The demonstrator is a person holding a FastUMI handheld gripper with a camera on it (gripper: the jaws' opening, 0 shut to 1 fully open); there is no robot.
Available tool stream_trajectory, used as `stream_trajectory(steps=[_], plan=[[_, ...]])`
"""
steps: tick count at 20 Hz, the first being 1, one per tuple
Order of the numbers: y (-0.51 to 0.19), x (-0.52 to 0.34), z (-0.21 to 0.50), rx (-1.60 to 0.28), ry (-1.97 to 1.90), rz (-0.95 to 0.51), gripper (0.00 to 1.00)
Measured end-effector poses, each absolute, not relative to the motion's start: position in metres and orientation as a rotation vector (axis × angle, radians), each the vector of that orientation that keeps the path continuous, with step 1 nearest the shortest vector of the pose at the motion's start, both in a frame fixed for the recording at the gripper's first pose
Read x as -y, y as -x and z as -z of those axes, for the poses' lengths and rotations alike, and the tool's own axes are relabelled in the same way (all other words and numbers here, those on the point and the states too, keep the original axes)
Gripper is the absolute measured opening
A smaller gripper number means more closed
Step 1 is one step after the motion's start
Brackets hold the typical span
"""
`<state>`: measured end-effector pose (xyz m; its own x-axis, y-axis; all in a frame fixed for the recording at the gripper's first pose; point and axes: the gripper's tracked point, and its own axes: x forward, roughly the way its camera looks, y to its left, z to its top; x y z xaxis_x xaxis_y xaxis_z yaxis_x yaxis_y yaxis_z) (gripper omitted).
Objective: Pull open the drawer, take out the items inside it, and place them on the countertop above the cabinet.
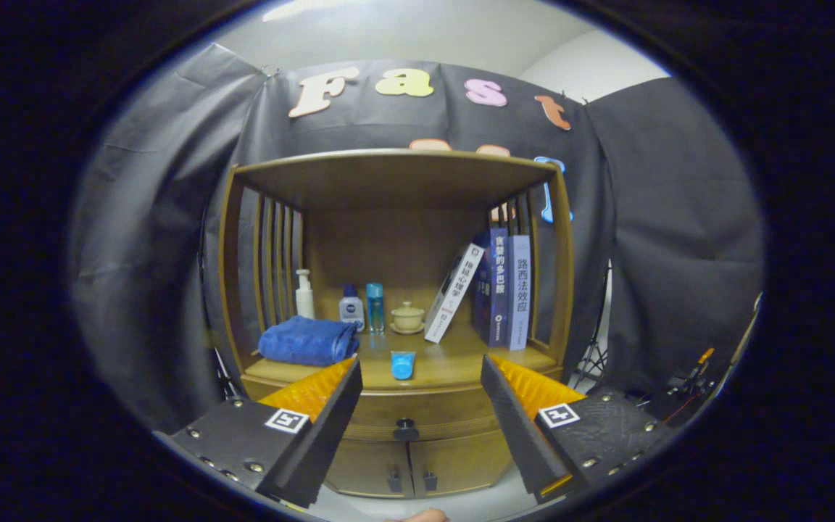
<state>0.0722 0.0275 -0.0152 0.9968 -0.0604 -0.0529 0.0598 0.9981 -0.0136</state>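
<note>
Spread wide on nothing, my gripper (421,406) hangs well back from the closed wooden drawer (417,413) with its dark round knob (405,425), while 1 small blue tube (403,365) stands on the wooden countertop (454,362) above, fitting either a drawer never opened or 1 emptied and shut.

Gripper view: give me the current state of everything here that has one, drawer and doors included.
Drawer: shut, knob untouched.
Cabinet doors: both shut.
Gripper: fingers open, holding nothing, short of the cabinet.
Blue towel: folded, lying on the countertop.
Small blue tube: standing at the countertop's front edge.
White book: leaning against the upright books.
Lidded cup: lid on, on its saucer.
</note>
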Motion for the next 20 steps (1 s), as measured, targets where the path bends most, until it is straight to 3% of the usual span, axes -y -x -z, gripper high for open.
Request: stream_trajectory(steps=[8,20], plan=[[-0.031,-0.014,-0.031,0.090,-0.005,0.101,0.99],[-0.004,-0.004,-0.042,0.095,0.072,0.154,0.99]])
